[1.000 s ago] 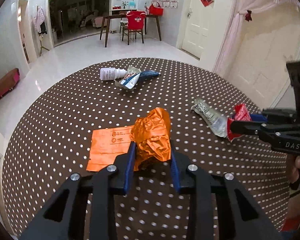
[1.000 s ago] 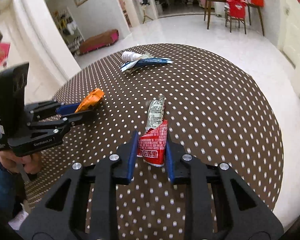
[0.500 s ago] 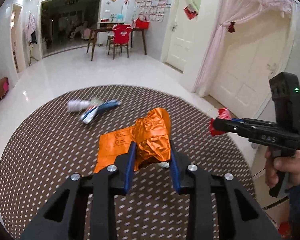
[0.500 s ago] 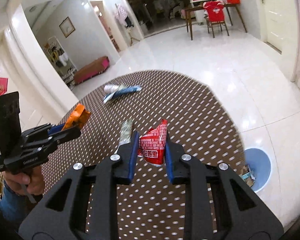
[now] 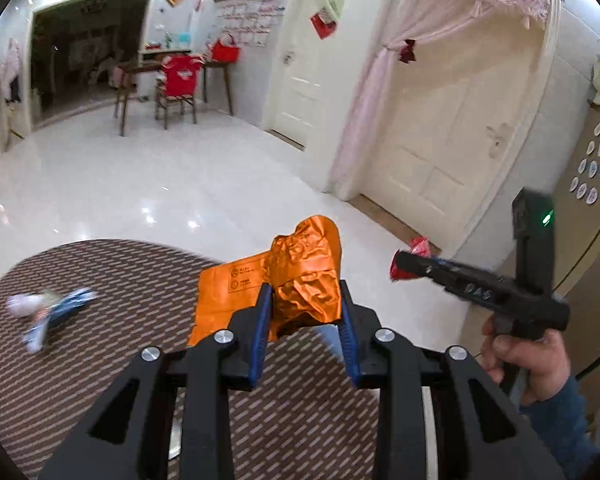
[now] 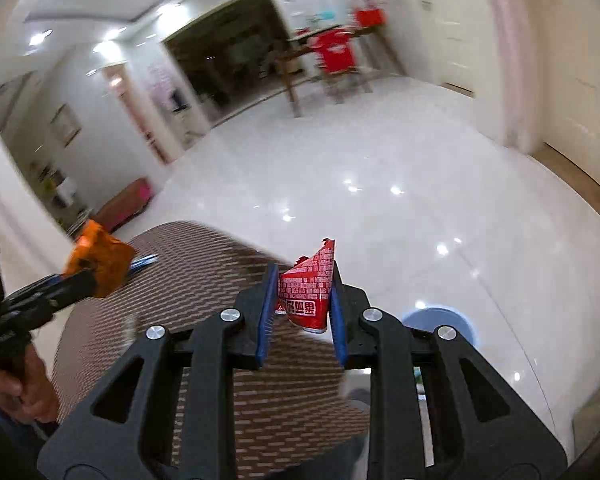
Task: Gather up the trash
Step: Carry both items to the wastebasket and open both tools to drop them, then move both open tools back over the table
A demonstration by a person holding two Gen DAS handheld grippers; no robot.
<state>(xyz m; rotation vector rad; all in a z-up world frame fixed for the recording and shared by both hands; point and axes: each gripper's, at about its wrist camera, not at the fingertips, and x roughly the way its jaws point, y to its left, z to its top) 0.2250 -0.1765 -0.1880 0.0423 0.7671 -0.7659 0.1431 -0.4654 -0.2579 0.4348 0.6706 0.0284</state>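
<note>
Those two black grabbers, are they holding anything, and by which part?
Yes. The left gripper pinches an orange foil wrapper by its crumpled end. The right gripper clamps a red printed wrapper across its lower half.

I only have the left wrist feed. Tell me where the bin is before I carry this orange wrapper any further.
Observer: A blue bin shows in the right wrist view, on the white floor beside the table, just past the right gripper.
Operator: Report what the right gripper holds.
Observer: A red wrapper with white printed characters, clamped between its blue pads.
Operator: Confirm my wrapper is secure.
Observer: From the right wrist view, the orange wrapper sits bunched at the left gripper tips, lifted off the table.
</note>
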